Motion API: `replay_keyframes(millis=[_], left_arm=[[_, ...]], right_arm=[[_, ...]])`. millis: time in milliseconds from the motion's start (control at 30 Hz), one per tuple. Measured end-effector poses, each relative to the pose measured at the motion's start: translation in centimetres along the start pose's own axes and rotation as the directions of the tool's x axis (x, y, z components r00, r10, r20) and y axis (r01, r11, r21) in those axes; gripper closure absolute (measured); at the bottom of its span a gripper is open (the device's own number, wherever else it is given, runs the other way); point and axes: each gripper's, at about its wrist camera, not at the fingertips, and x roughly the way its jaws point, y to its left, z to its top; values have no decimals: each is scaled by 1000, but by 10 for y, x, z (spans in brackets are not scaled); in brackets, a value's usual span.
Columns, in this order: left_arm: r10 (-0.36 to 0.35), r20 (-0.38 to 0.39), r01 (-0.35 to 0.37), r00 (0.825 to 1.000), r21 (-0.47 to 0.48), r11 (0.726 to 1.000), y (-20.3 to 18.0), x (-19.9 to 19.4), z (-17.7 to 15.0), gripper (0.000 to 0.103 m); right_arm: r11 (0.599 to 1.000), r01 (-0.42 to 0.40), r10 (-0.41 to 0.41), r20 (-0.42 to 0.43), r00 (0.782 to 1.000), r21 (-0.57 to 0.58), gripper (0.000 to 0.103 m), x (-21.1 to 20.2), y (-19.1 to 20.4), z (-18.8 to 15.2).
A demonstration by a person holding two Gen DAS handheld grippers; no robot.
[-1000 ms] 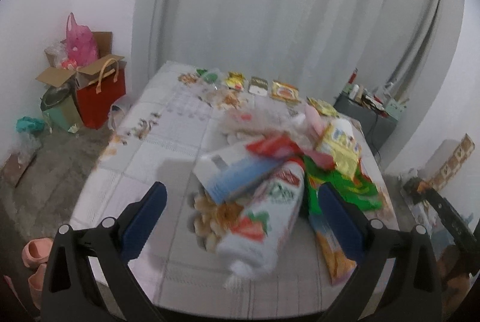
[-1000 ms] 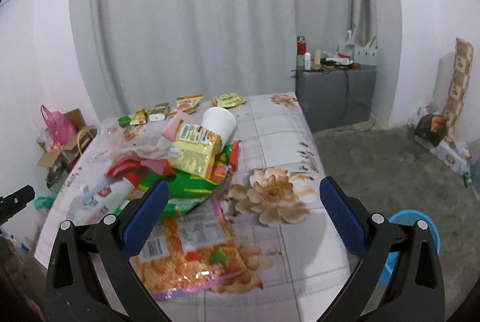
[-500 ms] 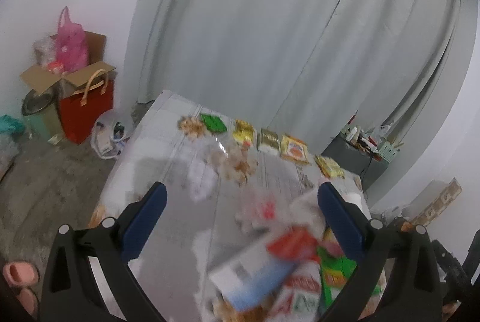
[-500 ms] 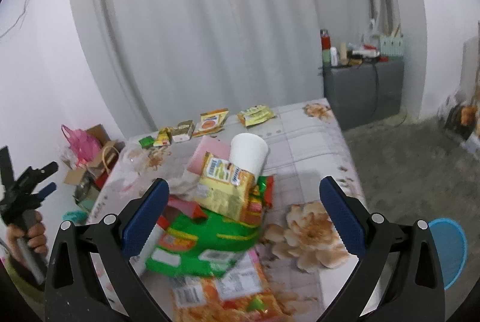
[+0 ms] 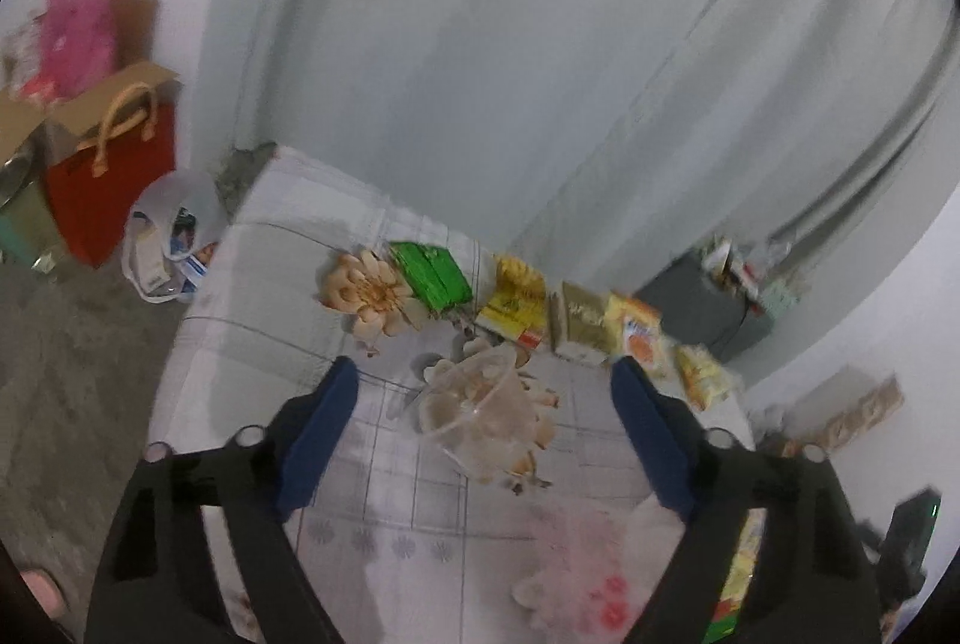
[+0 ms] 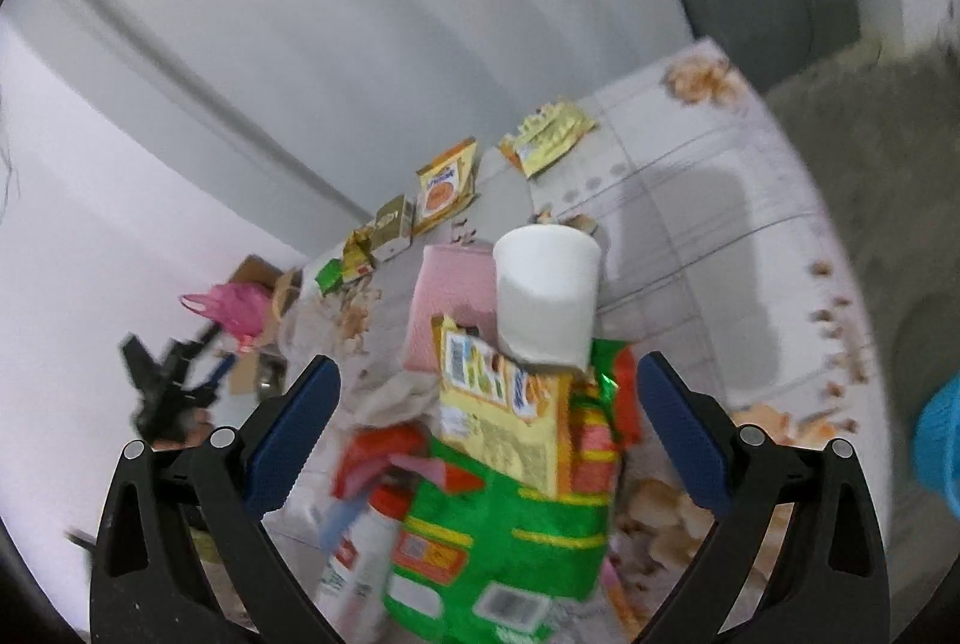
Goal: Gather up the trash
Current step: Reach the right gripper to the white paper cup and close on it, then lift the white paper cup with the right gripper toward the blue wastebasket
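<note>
One clear cup [image 5: 480, 413] is lying on the table [image 5: 270, 284], just in front of a row of five wrappers [image 5: 579, 320] along the far edge. The left gripper [image 5: 483, 398] is closing, jaws wide, the cup between them untouched. The right gripper [image 6: 489, 392] is spread, holding nothing, over a pile topped by one white cup [image 6: 546, 299].

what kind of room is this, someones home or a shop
Most likely a room in a home, not a shop. A table under a flower-print cloth holds loose snack wrappers and a plastic cup, a grey curtain covers the back wall, and bags sit on the bare floor.
</note>
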Motion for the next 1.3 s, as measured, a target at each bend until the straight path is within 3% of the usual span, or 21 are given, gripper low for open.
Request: replay_keyframes(millis=[200, 367, 567, 733, 833, 1000, 1067, 1200, 1300], left_arm=[[-9, -118, 14, 993, 48, 999, -2, 44, -4, 44], [71, -179, -46, 981, 140, 989, -9, 57, -15, 66], [79, -180, -42, 980, 199, 979, -17, 53, -21, 90], [80, -174, -42, 981, 211, 977, -20, 50, -25, 98], [68, -162, -33, 985, 205, 978, -23, 43, -26, 98], [54, -105, -30, 993, 218, 975, -35, 19, -24, 98], [44, -77, -26, 996, 222, 975, -43, 5, -23, 98], [25, -29, -17, 999, 231, 973, -57, -22, -22, 98], [8, 0, -7, 1000, 248, 969, -73, -44, -24, 98]], right_arm=[[999, 3, 1, -81, 997, 48, 8, 37, -10, 29], [998, 34, -25, -161, 987, 48, 8, 72, -12, 42], [996, 86, -79, -205, 975, 26, 11, 97, -12, 48], [992, 128, -121, -241, 963, 14, 22, 107, -20, 48], [992, 123, -115, -239, 964, 17, 37, 106, -25, 48], [993, 118, -118, -137, 984, -6, 42, 87, -26, 49], [988, 142, -145, -40, 989, -67, 42, 72, -18, 49], [958, 209, -185, 135, 973, -197, 42, 42, 5, 45], [930, 250, -181, 255, 950, -270, 42, 12, 21, 40]])
